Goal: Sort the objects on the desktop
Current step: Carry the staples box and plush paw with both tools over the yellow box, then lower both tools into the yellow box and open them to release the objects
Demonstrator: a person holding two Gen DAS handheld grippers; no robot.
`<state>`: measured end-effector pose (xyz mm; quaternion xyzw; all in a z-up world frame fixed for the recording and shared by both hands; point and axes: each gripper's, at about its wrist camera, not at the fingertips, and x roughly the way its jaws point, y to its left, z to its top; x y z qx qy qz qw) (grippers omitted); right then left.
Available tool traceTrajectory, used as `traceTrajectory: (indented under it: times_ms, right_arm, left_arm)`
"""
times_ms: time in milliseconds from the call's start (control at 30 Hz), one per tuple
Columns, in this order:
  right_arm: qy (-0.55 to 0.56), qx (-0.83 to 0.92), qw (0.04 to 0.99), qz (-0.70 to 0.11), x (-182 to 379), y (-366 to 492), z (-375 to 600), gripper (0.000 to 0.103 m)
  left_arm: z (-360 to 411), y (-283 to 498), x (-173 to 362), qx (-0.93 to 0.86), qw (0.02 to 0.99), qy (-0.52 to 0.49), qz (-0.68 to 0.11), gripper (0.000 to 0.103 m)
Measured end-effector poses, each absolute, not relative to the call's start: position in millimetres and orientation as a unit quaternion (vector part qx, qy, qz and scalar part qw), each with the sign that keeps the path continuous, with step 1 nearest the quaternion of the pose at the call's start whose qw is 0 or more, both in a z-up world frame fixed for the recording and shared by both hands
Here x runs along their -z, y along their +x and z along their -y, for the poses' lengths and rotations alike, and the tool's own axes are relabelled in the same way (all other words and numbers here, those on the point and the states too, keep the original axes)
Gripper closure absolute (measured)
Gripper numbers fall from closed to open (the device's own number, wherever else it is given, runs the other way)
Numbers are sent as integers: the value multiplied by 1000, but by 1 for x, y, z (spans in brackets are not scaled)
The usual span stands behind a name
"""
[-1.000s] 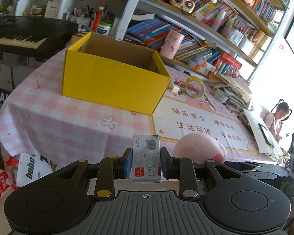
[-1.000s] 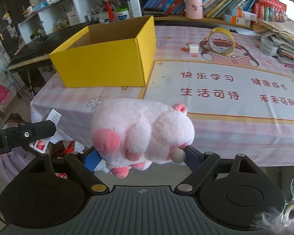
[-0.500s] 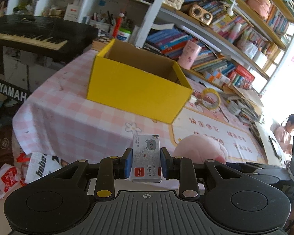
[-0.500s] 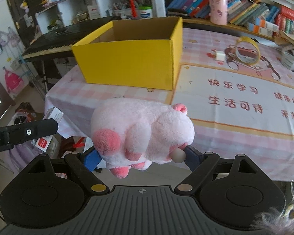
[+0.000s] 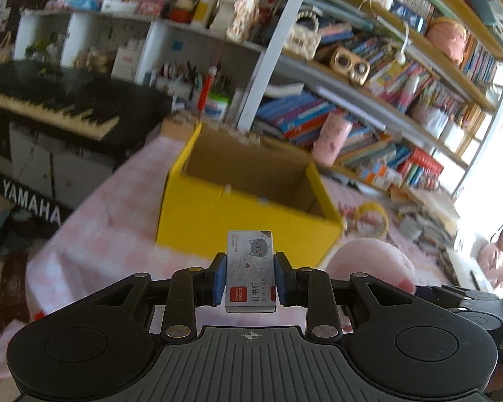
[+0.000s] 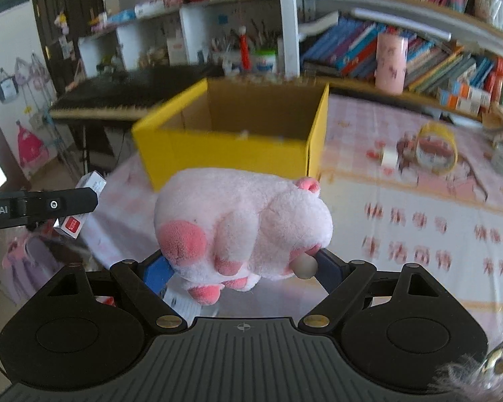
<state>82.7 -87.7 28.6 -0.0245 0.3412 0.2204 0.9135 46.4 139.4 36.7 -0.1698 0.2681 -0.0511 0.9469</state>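
Reading "YAMAHA" is possible on the keyboard (image 5: 33, 201). A staple box (image 5: 250, 273) marked "订书钉" is clamped by the left gripper (image 5: 250, 279). A pink plush pig (image 6: 241, 227) is clamped by the wide-set right gripper (image 6: 241, 268).

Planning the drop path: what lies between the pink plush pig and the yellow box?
Only bare pink checked tablecloth. The right wrist view shows nothing standing between the plush pig and the near wall of the yellow box.

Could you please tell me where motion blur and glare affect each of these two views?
Left wrist view: staple box in the left gripper is sharp, yellow box smeared, window side blown out. Right wrist view: plush pig crisp, tape roll and mat lettering blurred.
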Motion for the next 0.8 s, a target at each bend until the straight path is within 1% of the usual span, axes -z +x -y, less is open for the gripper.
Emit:
traceTrajectory:
  times_ms: [200,367,567,800]
  right_arm:
    - [-31,-232,933,-272,-66,123,88,18]
    - [-49,-240,942,-229,-82,170,83,18]
    - [-98,-275,926,-239,-70,227,67,18]
    - [-222,-339,873,-270,-35,274,32,18]
  left_arm:
    - [-137,89,-70,54,963,-154,-214,75]
    - [-132,130,-84,56,969,-135,-199,75]
    - [-128,176,-77,40,968,-121,-217,75]
    - [-127,227,-53,15,956,-94,-277,75]
